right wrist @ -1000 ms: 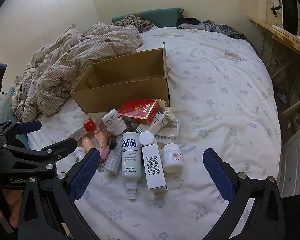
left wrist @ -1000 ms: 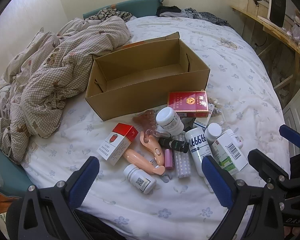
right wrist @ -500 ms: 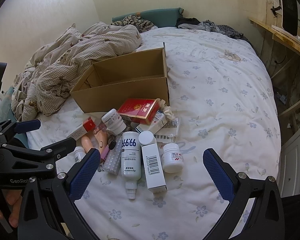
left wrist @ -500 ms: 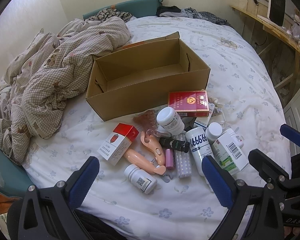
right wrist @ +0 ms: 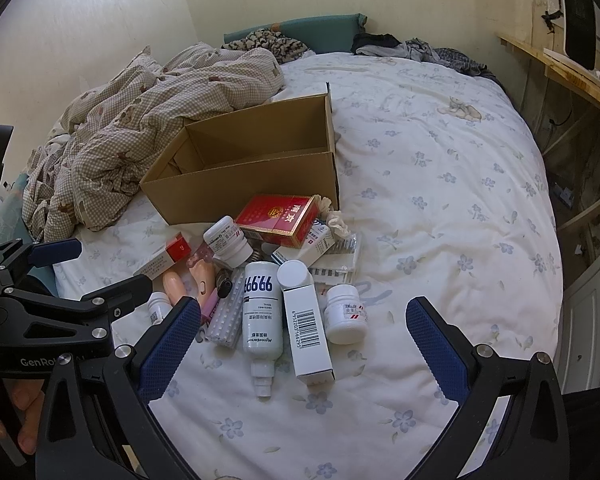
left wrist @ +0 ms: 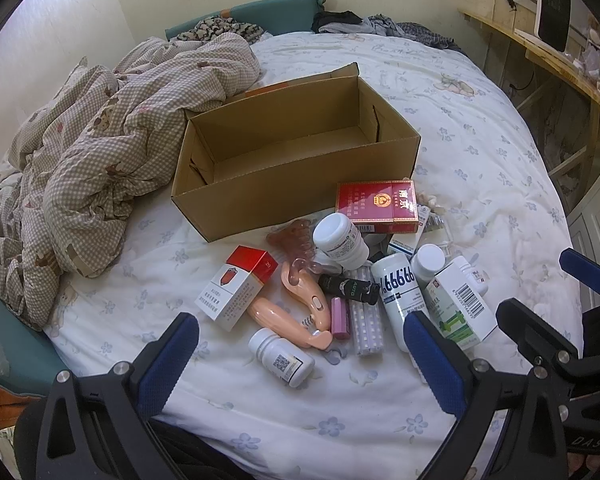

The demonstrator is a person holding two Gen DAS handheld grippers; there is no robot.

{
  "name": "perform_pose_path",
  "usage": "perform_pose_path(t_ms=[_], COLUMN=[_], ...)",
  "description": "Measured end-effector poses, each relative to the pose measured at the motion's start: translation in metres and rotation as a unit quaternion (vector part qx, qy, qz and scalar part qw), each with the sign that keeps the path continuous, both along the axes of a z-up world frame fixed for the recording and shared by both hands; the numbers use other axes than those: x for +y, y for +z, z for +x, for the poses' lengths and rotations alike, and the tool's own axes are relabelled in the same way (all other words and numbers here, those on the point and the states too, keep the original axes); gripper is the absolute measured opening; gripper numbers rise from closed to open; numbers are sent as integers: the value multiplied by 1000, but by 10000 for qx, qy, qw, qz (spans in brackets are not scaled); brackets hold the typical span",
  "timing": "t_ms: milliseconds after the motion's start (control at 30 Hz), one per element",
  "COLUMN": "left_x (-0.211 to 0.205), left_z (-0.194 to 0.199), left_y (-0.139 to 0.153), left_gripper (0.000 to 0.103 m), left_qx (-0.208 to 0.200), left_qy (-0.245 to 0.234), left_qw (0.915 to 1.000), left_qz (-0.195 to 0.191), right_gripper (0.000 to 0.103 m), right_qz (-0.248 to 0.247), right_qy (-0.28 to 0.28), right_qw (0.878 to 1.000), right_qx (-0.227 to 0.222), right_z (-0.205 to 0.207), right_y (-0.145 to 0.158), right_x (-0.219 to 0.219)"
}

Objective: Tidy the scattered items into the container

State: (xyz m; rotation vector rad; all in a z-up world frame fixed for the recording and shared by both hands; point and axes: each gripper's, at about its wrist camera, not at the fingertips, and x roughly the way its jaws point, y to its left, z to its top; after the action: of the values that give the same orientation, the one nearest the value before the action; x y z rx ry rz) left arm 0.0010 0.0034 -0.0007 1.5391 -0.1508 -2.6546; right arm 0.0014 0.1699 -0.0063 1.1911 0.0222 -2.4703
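An open, empty cardboard box [left wrist: 292, 196] [right wrist: 244, 188] sits on the flowered bedsheet. In front of it lies a heap: a red carton [left wrist: 376, 206] [right wrist: 280, 220], a red-and-white pack [left wrist: 240, 288], several white pill bottles [left wrist: 342, 236], a "999" bottle [left wrist: 400, 292] [right wrist: 262, 312], a white barcoded box [left wrist: 456, 304] [right wrist: 306, 324], a pink device [left wrist: 304, 300], a blister strip [left wrist: 366, 326]. My left gripper [left wrist: 300, 344] [right wrist: 112, 264] hovers open at the heap's near left. My right gripper [right wrist: 304, 320] [left wrist: 536, 282] hovers open at its near right. Neither holds anything.
A rumpled checked duvet [left wrist: 92, 168] is piled against the box's left side. Clothes [left wrist: 380, 24] lie at the head of the bed. A wooden shelf [left wrist: 560, 52] runs along the right wall beyond the bed's edge. A hand [right wrist: 24, 428] grips the left tool.
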Motion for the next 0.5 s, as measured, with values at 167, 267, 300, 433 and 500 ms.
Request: perform_pose_path(t_ms=[167,267,300,433,500], left_x=[-9,-27,-33,-50,-56], left_z=[-1,-3,-3,-2,-2], left_y=[4,10,11,14,12], left_gripper=[102,102,102,102,102], left_qx=[28,133,205,504,574], left_qy=[98,328,373,516,400], left_qw=[9997,9983,9976,9936,9899], left_qz=[200,455,539,869,1235], right_gripper=[103,103,103,102,100], right_qz=[-68,-69,-49,-121,-97], right_qy=[-63,-361,-525,-789,-769], right_qw=[9998,9989,9982,9964,9946], right_qx=[157,285,282,-283,-689], right_z=[-3,-9,-13,-29,-37], right_y=[9,17,18,3,-9], right_x=[8,28,38,67,72])
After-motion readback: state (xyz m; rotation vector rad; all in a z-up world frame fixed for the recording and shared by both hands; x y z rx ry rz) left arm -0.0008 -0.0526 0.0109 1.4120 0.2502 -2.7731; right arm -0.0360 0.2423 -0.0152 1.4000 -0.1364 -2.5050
